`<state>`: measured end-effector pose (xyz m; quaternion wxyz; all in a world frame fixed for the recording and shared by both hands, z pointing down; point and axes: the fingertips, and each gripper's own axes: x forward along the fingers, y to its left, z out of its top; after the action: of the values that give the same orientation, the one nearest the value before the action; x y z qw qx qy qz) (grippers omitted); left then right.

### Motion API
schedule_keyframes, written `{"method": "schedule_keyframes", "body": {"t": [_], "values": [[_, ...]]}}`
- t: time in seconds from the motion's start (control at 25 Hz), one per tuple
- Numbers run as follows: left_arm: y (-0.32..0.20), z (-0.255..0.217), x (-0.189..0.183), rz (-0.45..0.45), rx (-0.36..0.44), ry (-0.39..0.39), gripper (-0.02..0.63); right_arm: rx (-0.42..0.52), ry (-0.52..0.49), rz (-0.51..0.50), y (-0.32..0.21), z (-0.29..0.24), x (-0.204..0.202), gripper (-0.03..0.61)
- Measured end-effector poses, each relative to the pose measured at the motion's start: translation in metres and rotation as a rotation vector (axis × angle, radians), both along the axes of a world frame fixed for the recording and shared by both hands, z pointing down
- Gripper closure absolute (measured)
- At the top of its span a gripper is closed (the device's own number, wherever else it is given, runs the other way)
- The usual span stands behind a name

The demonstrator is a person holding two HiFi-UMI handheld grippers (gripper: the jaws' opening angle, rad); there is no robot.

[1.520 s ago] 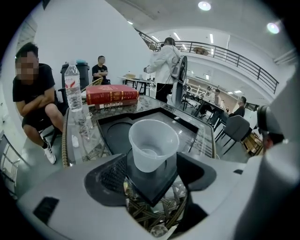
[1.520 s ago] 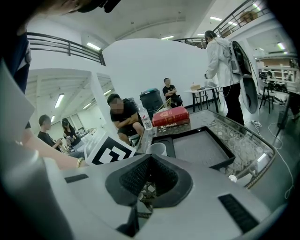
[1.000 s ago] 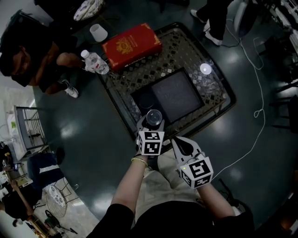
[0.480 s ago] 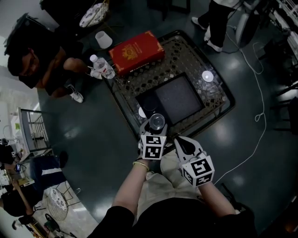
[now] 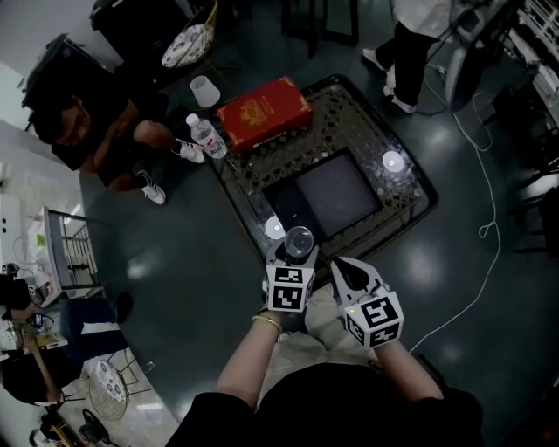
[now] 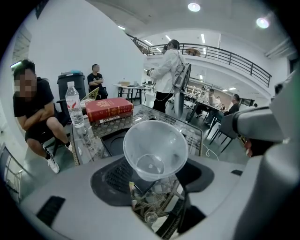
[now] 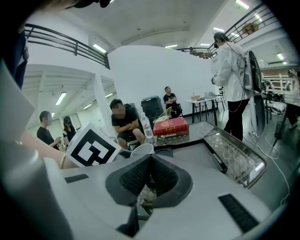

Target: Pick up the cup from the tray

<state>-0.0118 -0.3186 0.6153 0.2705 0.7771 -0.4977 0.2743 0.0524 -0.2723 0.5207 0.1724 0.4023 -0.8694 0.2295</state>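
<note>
Clear plastic cup (image 6: 154, 149), off the tray, held in the left gripper (image 5: 297, 251); right gripper (image 7: 149, 165) empty.

Cup mouth-up, its lower wall clamped between the left gripper's dark pads (image 6: 111, 176), the jaws spread wide to span it; cup hangs clear of the dark square tray (image 5: 336, 188), just near of it, over the near edge of the lattice-patterned table (image 5: 349, 113); right gripper just right of the left one and a little nearer the person, jaws closed pad to pad with nothing between; on the far part of the table a red box (image 5: 264, 103), a capped water bottle (image 5: 208, 138) standing by its left end; a person in dark clothes (image 5: 96, 131) seated beyond the table at far left; another in white (image 5: 419, 26) standing at far right.
</note>
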Motion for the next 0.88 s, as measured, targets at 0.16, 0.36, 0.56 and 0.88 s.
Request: {"method": "schedule_keyframes", "body": {"t": [0.16, 0.36, 0.56, 0.88], "values": [[0.012, -0.02, 0.002, -0.001, 0.022, 0.022, 0.333, 0.02, 0.008, -0.004, 0.004, -0.007, 0.003, 0.567], [0.028, -0.044, -0.002, -0.007, 0.048, 0.037, 0.333, 0.039, 0.014, -0.023, 0.01, -0.013, 0.002, 0.567], [0.045, -0.066, -0.004, -0.025, 0.08, 0.066, 0.333, 0.058, 0.013, -0.039, 0.013, -0.019, 0.0, 0.568], [0.062, -0.095, -0.005, -0.025, 0.127, 0.093, 0.334, 0.09, 0.01, -0.063, 0.018, -0.033, -0.002, 0.566]]}}
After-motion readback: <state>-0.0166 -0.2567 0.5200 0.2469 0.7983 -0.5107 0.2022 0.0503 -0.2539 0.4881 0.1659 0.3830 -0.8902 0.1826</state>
